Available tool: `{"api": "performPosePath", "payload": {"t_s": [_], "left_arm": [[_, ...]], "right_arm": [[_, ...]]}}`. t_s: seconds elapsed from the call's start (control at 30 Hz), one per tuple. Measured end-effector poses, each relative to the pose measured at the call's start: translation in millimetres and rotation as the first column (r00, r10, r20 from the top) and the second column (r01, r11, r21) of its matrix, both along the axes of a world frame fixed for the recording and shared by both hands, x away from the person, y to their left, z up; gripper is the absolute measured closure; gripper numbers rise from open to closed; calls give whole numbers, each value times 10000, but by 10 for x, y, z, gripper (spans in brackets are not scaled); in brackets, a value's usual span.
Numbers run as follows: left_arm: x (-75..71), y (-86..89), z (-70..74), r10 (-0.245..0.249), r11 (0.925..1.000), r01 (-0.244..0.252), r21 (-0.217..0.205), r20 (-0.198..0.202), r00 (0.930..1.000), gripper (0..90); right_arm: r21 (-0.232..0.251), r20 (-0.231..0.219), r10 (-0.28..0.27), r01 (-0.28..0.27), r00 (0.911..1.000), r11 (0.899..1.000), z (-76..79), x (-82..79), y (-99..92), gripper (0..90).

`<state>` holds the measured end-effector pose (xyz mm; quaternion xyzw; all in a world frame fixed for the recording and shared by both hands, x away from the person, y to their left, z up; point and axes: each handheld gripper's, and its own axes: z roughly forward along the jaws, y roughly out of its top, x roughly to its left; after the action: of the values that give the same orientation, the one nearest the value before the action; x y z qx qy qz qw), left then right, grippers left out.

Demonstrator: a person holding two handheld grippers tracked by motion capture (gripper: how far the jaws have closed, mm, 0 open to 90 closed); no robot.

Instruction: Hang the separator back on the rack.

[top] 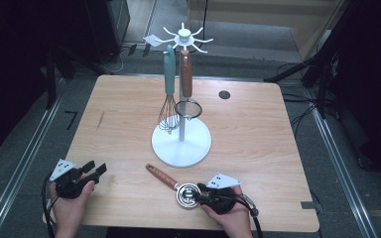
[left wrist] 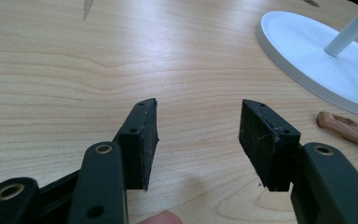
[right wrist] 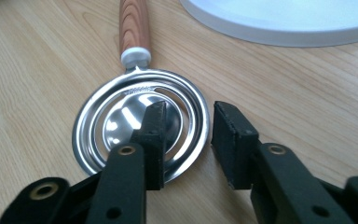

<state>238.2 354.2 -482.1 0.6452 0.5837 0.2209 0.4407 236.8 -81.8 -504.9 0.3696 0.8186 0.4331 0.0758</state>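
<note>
The right gripper [top: 202, 194] sits over the round steel head of an egg separator [right wrist: 140, 116] that lies flat on the wooden table [top: 258, 129], near the front edge, its wooden handle pointing toward the white base of the utensil stand [top: 181, 144]. Its jaws stand partly apart, straddling the head's rim: one above the bowl, the other outside it; neither pad presses on it. The left gripper [left wrist: 198, 135] hovers over bare table, released, nothing between its jaws.
</note>
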Motion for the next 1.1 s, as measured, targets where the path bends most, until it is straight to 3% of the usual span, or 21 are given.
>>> {"api": "performPosePath", "payload": {"t_s": [0.27, 0.8, 1.1], "left_arm": [[-8, 54, 7, 120, 9999, -121, 51, 112, 9999, 477], [5, 55, -28, 5, 9999, -4, -154, 112, 9999, 480], [10, 64, -31, -9, 9997, 11, -237, 91, 10000, 480]], "right_arm": [[-182, 83, 30, -28, 10000, 9998, 10, -41, -61, 684], [-269, 168, -96, 101, 9998, 9996, 23, -123, -355, 681], [-252, 146, -497, 501, 9987, 9984, 23, -130, -573, 664]]}}
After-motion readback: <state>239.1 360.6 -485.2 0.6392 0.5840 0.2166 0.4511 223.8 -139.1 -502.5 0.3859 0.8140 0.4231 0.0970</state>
